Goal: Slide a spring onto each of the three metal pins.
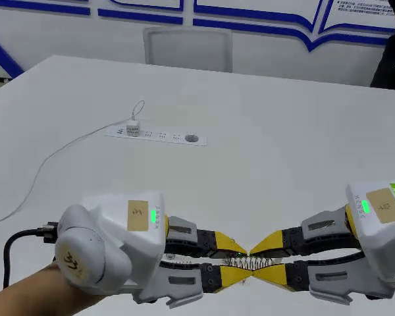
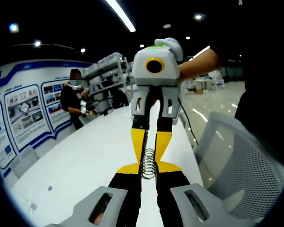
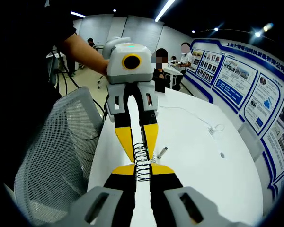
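Observation:
My two grippers meet tip to tip low over the white table (image 1: 263, 164). A coiled metal spring (image 1: 253, 263) lies lengthwise between the yellow fingertips of both. The left gripper (image 1: 237, 262) comes in from the left and the right gripper (image 1: 268, 261) from the right. In the left gripper view the spring (image 2: 148, 164) sits in my left gripper (image 2: 149, 168), with the right gripper's fingers (image 2: 137, 142) closed over its far end. The right gripper view shows the same spring (image 3: 142, 163) in my right gripper (image 3: 143, 170). A loose metal pin (image 3: 162, 152) lies on the table beside it.
A white power strip (image 1: 159, 135) with a plug and a long cable lies mid-table. A grey chair (image 1: 187, 47) stands at the far edge. A mesh chair (image 2: 236, 161) is near the table's side. A person (image 1: 390, 52) stands at the back right.

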`<state>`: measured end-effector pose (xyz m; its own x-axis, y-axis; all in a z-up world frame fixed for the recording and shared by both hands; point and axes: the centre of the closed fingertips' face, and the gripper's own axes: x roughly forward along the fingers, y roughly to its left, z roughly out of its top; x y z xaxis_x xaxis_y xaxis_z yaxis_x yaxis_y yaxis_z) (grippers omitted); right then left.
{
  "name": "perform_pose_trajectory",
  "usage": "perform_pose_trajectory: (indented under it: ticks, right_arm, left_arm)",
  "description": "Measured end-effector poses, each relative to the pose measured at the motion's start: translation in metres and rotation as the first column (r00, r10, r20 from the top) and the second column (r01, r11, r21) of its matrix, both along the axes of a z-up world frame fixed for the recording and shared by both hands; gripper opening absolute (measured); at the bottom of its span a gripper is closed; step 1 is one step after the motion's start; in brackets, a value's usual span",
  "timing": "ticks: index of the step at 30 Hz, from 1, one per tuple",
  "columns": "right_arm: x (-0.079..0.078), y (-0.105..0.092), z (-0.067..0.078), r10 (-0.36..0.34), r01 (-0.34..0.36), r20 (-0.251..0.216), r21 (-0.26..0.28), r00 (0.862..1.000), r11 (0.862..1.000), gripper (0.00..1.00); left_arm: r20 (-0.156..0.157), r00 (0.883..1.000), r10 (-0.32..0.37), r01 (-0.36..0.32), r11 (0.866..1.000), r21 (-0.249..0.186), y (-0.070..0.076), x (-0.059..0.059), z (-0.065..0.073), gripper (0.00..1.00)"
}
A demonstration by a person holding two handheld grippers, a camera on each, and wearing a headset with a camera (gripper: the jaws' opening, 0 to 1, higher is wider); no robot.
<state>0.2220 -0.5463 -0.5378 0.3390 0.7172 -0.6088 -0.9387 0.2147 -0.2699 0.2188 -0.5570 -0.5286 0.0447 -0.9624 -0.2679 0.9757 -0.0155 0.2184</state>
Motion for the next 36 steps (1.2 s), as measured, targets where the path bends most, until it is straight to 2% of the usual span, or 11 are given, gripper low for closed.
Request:
perform_pose_trajectory:
  ticks: [4,8,10,11,17,29,32,36]
  right_arm:
    - [0.002,-0.001,0.004,-0.002,0.002,0.012,0.009,1.000,1.000,0.11]
    - [0.002,-0.001,0.005,0.006,-0.006,0.017,0.012,1.000,1.000,0.12]
    - [0.003,-0.001,0.007,0.008,-0.008,0.043,0.007,0.999,1.000,0.12]
    - [0.002,-0.001,0.007,0.008,-0.009,0.039,0.011,0.999,1.000,0.12]
    - [0.004,-0.002,0.009,0.001,-0.001,0.025,0.028,1.000,1.000,0.12]
    - [0.002,-0.001,0.003,0.008,-0.008,-0.006,0.020,1.000,1.000,0.14]
    - [0.004,-0.007,-0.005,0.001,-0.001,-0.005,-0.032,1.000,0.999,0.16]
    - [0.004,-0.006,0.000,-0.020,0.020,-0.012,0.031,1.000,0.999,0.15]
  left_arm:
    - [0.001,1.000,0.003,-0.003,1.000,-0.019,0.000,0.002,0.004,0.09]
    - [0.002,1.000,-0.010,0.010,1.000,-0.015,0.000,0.002,0.006,0.09]
    - [-0.011,1.000,-0.007,0.007,1.000,-0.015,0.000,0.004,0.008,0.09]
    - [-0.027,1.000,-0.013,0.013,1.000,-0.018,0.000,0.004,0.009,0.09]
    - [-0.013,1.000,-0.028,0.028,1.000,-0.005,-0.001,0.003,0.011,0.09]
    - [-0.013,0.999,-0.042,0.043,0.999,0.008,0.000,-0.001,0.008,0.09]
    - [-0.034,0.999,-0.036,0.035,0.999,-0.028,0.000,0.000,0.015,0.09]
    - [-0.020,0.999,-0.045,0.045,0.999,-0.012,0.000,-0.001,0.014,0.09]
